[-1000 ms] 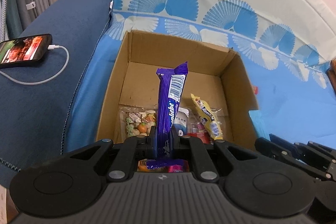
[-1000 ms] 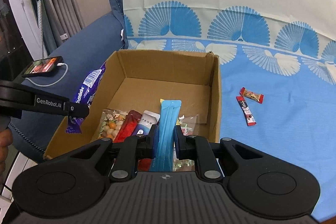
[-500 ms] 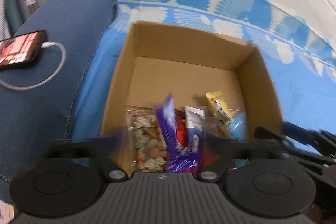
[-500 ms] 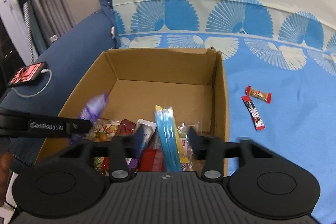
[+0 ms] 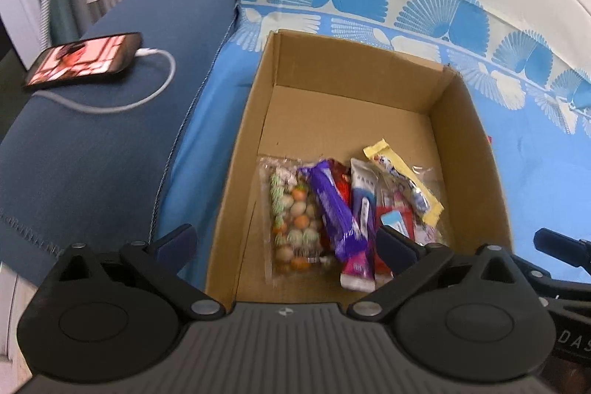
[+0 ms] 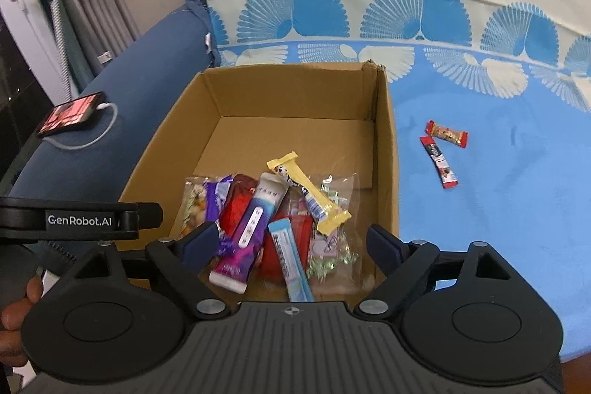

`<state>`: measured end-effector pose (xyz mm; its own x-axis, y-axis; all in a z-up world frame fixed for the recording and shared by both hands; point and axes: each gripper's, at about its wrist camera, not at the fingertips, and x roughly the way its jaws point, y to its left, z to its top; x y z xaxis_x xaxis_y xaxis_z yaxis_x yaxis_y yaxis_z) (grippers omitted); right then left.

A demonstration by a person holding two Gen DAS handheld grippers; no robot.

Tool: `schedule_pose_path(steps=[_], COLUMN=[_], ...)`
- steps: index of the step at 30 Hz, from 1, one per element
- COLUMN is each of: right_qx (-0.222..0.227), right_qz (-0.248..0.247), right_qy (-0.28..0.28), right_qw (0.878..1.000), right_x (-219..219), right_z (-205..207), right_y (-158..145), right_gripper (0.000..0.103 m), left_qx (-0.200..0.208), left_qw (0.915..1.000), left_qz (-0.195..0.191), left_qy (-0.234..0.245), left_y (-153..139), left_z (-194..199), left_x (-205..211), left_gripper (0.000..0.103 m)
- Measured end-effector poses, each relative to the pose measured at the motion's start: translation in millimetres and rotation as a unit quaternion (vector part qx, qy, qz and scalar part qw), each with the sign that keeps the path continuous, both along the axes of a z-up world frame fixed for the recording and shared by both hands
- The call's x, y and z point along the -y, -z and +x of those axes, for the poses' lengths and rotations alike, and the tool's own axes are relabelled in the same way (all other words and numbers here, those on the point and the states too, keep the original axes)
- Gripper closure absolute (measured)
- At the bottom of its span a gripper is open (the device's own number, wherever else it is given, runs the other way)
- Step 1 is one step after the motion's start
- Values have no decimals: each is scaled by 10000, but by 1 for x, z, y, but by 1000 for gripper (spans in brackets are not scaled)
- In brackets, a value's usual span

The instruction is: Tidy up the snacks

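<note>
An open cardboard box [image 5: 469, 150] [image 6: 386, 143] on the blue cloth holds several snacks. The purple bar [image 5: 332, 209] [image 6: 216, 194] lies in it beside a clear bag of round candies [image 5: 291, 216]. The light-blue stick pack [image 6: 290, 261] [image 5: 397, 222] lies on the red packets near the box's front. My left gripper [image 5: 284, 240] hangs open above the box's near left corner, holding nothing. My right gripper [image 6: 293, 240] is over the box's front; its jaws are opening and its pads are clear of the blue stick below them. Two red snack bars [image 6: 439, 161] lie on the cloth right of the box.
A phone [image 5: 83, 58] [image 6: 70, 113] with a lit screen and a white cable rests on the dark blue sofa arm left of the box. The left gripper's side arm [image 6: 79, 220] crosses the right wrist view at the left. A hand [image 6: 18, 312] shows at that view's lower left.
Both grippers were shut, the left on the purple bar and the right on the light-blue stick. Both have opened, and the two snacks have dropped into the box.
</note>
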<state>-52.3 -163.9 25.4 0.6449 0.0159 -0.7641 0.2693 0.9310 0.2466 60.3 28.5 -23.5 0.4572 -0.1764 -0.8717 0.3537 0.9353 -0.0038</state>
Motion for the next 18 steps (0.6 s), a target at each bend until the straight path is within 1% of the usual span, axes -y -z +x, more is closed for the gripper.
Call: schedule_pose_path(steps=[3, 6, 11, 18], right_qx=[97, 178, 343, 684], right_qz=[-148, -148, -227, -316], right_qy=[-20, 1, -117, -110], right_qw=[9998, 9997, 9991, 9971], right_x=[-5, -8, -20, -25], right_z=[-19, -38, -65, -85], right_y=[-11, -19, -30, -47], right_gripper=[14, 14, 14, 14], left_qx=[48, 136, 266, 623], left_qw=[10000, 9998, 9996, 9980], left_qz=[-25, -35, -12, -91], left_qy=[-50, -117, -33, 26], left_y=[-11, -19, -29, -51], left_z=[-20, -39, -64, -87], left_x=[-8, -12, -13, -15], left_gripper=[0, 0, 0, 0])
